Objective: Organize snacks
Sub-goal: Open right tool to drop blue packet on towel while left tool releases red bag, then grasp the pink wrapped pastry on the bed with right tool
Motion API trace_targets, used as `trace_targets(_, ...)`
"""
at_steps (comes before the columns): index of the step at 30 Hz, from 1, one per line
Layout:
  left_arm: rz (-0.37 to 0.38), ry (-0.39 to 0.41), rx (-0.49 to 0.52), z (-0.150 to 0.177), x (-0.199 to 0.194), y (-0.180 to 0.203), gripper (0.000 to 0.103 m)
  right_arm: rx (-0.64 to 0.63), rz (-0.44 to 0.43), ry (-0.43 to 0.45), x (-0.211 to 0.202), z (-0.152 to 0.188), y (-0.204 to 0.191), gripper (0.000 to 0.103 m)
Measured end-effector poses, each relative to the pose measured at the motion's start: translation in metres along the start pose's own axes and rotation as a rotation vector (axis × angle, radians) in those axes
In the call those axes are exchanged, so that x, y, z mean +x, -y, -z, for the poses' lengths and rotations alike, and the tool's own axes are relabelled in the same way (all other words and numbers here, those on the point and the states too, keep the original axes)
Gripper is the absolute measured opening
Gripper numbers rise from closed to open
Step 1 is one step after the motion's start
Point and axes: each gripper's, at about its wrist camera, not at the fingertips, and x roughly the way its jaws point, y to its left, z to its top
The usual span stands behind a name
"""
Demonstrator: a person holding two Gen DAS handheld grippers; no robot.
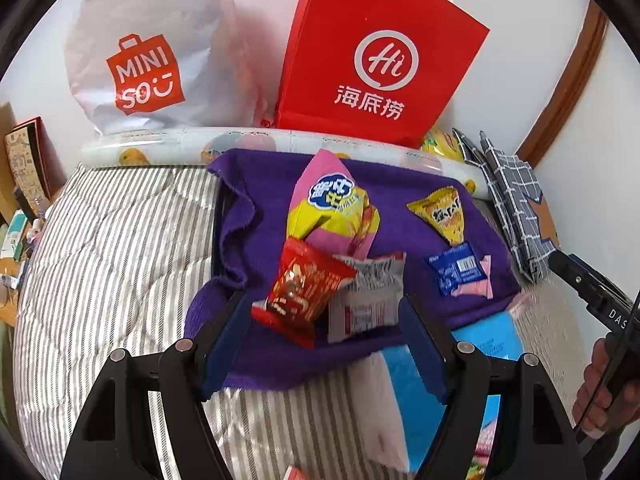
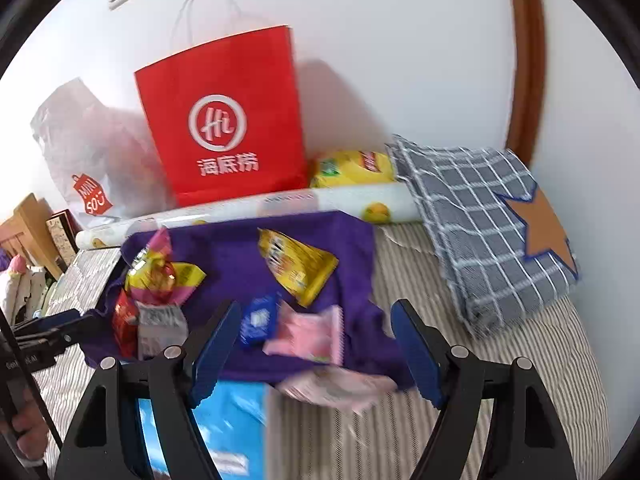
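Several snack packets lie on a purple cloth (image 1: 400, 196) spread over a striped quilt (image 1: 120, 248). Farthest left against the wall leans a white Miniso bag (image 1: 148, 60), and beside it stands a red paper bag (image 1: 376, 64), both behind a long fruit-printed roll (image 1: 168, 148) that runs along the cloth's far edge. On the left part of the cloth a pink-and-yellow packet (image 1: 332, 204) lies above a red packet (image 1: 304, 292), which overlaps a silver-and-white packet (image 1: 368, 300) just to its right. The left gripper (image 1: 324, 340) stands with its jaws wide apart on either side of the red and silver packets, its pads pressing on neither. Further right on the cloth rests a yellow triangular packet (image 1: 440, 212), and below it a small blue packet (image 1: 456, 272) touches a pink packet (image 1: 478, 286). The right gripper (image 2: 312, 344) is likewise spread wide, the blue and pink packets lying on the cloth between its fingers, free of the pads. A light blue package (image 2: 228, 424) sits at the cloth's near edge, under that gripper's left finger. At the far right a folded grey checked cloth (image 2: 480, 216) with an orange star patch rests on the quilt, with a yellow bag (image 2: 352, 168) tucked behind the roll.
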Motion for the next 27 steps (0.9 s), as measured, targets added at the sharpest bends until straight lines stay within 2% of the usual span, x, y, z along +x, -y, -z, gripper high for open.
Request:
trace_targets(6,0.007,0.005,0.0,0.009,-0.01,0.001,0.075,-0.01,0.02,-0.043,-0.004,0.025,0.016,0.076)
trace_targets(11,0.003,-0.01,0.01,0.015,-0.012,0.007,0.075,-0.016,-0.001,-0.089,0.006,0.038,0.017,0.076)
trace_targets(16,-0.008,-0.018,0.035,0.022,-0.014,0.009,0.075,0.005,-0.023,-0.095,0.019,0.038,0.014,0.076)
trace_targets(23,-0.012,-0.032,0.025,0.025,-0.012,0.004,0.075,0.026,-0.011,-0.132,0.039,0.036,0.01,0.076)
trace_targets(27,-0.007,-0.037,0.019,0.027,-0.012,0.001,0.075,0.048,-0.032,-0.159,0.05,0.037,0.01,0.076)
